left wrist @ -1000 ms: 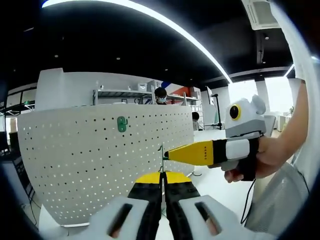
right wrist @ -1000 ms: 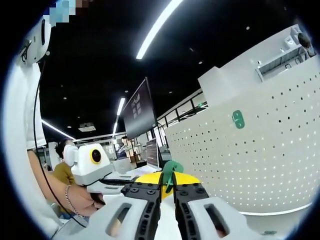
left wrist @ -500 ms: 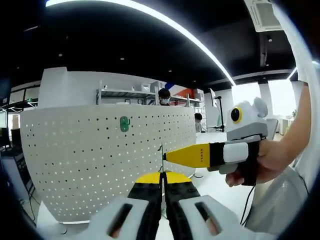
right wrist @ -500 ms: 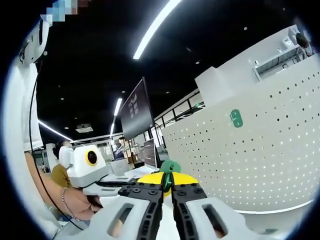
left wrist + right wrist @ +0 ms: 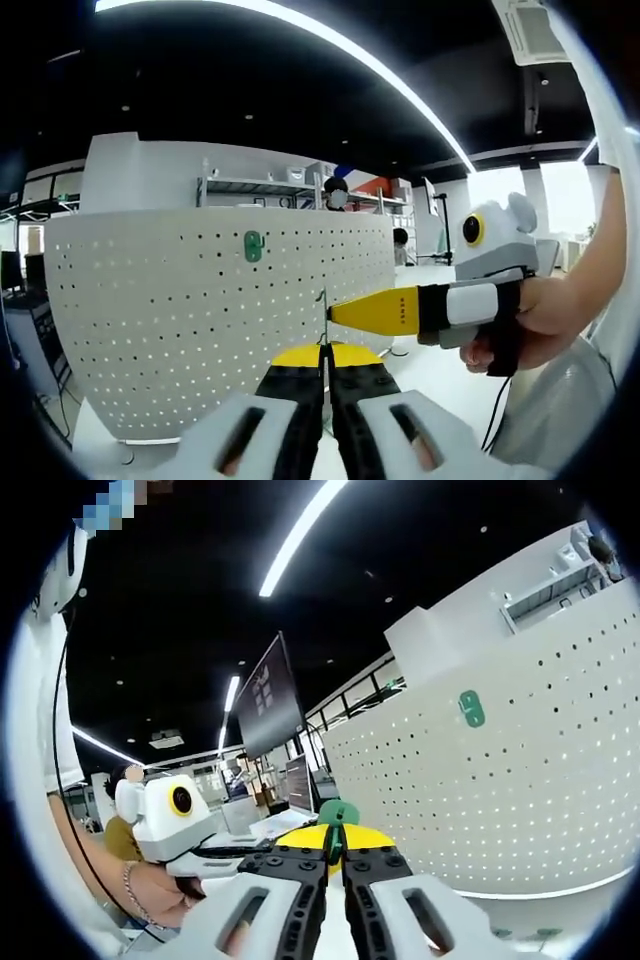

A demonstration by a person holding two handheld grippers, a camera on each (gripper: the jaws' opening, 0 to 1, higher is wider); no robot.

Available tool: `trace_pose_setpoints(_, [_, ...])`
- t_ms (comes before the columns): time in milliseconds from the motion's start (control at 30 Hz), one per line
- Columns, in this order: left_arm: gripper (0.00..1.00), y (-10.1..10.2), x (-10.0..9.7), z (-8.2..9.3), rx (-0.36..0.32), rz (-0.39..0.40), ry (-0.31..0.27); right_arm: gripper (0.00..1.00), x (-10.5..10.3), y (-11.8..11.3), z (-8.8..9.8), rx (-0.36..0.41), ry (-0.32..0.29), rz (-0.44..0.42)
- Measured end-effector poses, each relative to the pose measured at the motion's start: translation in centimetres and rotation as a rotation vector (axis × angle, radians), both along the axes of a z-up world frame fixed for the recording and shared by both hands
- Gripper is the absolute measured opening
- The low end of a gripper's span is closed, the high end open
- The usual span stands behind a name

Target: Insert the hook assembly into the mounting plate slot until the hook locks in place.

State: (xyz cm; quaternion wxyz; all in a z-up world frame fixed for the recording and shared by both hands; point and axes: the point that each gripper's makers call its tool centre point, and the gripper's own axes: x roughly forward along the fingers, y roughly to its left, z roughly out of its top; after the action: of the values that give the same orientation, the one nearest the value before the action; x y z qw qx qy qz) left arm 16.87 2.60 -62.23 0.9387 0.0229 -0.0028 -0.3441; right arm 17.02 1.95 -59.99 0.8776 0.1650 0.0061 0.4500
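While my right gripper (image 5: 333, 852) is clamped on the green hook (image 5: 338, 816), my left gripper (image 5: 324, 372) pinches a thin wire piece, both near the white pegboard (image 5: 200, 310).

Most of the green hook (image 5: 339, 814) sat buried between the tips of my right hand-held gripper (image 5: 335, 855), so I could not read its shape. At my left hand-held gripper (image 5: 325, 370), the thin green piece (image 5: 322, 318) above the closed tips was too small to make out. The white pegboard (image 5: 520, 780) ran past the view's edge.
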Motion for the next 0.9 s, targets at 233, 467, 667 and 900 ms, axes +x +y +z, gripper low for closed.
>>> trace_pose_setpoints(233, [0.01,-0.11,-0.04,0.03,-0.001,-0.003,0.0,0.0,0.0,-0.12,0.0,0.027,0.05,-0.008])
trace_pose_setpoints(467, [0.01,-0.16,-0.11,0.07,-0.005,-0.006,-0.004,0.0,-0.1,-0.12,0.05,0.026,0.061,-0.003])
trace_pose_setpoints(667, [0.02,-0.17,-0.05,0.49,-0.049,-0.018,0.014,0.0,-0.11,-0.2,0.33,0.04,0.063,-0.001])
trace_pose_setpoints(900, [0.23,0.51,0.41,0.14,-0.05,0.0,0.038,0.0,-0.03,-0.49,0.57,0.045,0.06,-0.007])
